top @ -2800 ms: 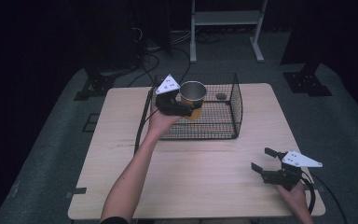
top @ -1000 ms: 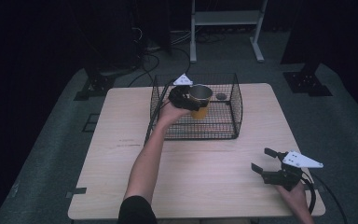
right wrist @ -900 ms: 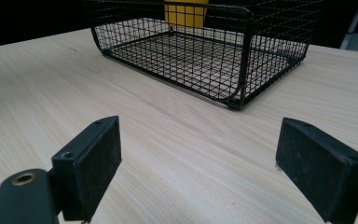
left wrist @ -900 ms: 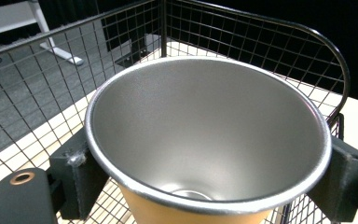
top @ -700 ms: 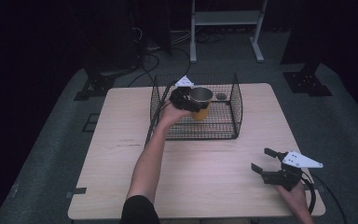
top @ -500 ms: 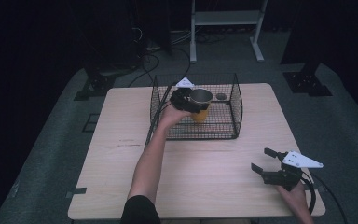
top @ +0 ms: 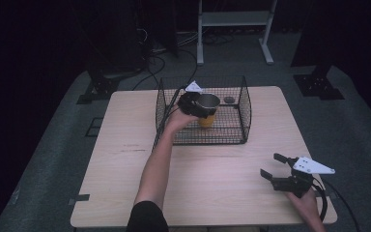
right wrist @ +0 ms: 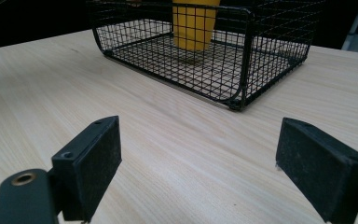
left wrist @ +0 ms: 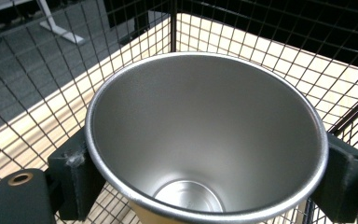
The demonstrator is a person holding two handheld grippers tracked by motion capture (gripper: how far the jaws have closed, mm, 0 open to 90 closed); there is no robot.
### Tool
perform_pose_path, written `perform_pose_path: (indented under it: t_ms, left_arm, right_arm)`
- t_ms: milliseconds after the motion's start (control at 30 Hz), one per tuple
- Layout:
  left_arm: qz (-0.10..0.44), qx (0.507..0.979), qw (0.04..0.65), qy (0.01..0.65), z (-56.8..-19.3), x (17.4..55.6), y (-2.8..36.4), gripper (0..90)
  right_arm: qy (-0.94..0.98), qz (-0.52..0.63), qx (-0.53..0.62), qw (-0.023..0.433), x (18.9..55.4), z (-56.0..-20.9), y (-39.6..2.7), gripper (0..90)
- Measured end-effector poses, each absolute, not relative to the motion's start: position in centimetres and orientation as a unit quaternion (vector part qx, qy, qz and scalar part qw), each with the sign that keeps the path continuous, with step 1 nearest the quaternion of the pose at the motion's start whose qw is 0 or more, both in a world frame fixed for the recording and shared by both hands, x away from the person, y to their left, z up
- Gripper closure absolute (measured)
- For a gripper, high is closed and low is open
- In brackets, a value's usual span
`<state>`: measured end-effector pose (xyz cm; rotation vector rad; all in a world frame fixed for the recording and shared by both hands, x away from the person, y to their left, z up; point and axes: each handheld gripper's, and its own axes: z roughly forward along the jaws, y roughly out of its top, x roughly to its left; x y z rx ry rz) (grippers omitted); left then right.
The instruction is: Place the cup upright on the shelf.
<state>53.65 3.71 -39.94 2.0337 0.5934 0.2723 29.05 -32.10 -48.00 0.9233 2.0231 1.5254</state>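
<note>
Left tongs point(top: 198, 107) clamp the cup point(left wrist: 205, 140) below its rim: rigid, light, smooth metal, likely slippery. Right tongs point(right wrist: 214, 163) rest released.

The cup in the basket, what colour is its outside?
Yellow outside, silvery metal inside; the cup shows best in the right gripper view.
</note>
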Motion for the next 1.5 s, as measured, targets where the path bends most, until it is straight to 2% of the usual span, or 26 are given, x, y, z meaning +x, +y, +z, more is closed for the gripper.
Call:
perform_pose_path:
  t_ms: [300,933,1500]
  left_arm:
    - [0.090,0.849,0.465,0.236,-40.27,54.12,3.50,10.4]
    - [0.115,0.866,0.431,0.228,-40.53,54.63,3.40,10.3]
    - [0.127,0.867,0.425,0.227,-40.23,54.56,3.66,4.3]
  right_arm:
    - [0.731,0.554,0.334,0.218,29.08,-48.01,-32.14,13.1]
    - [0.730,0.556,0.334,0.217,29.06,-48.01,-32.18,13.1]
    - [0.729,0.558,0.333,0.216,29.07,-48.00,-32.26,13.1]
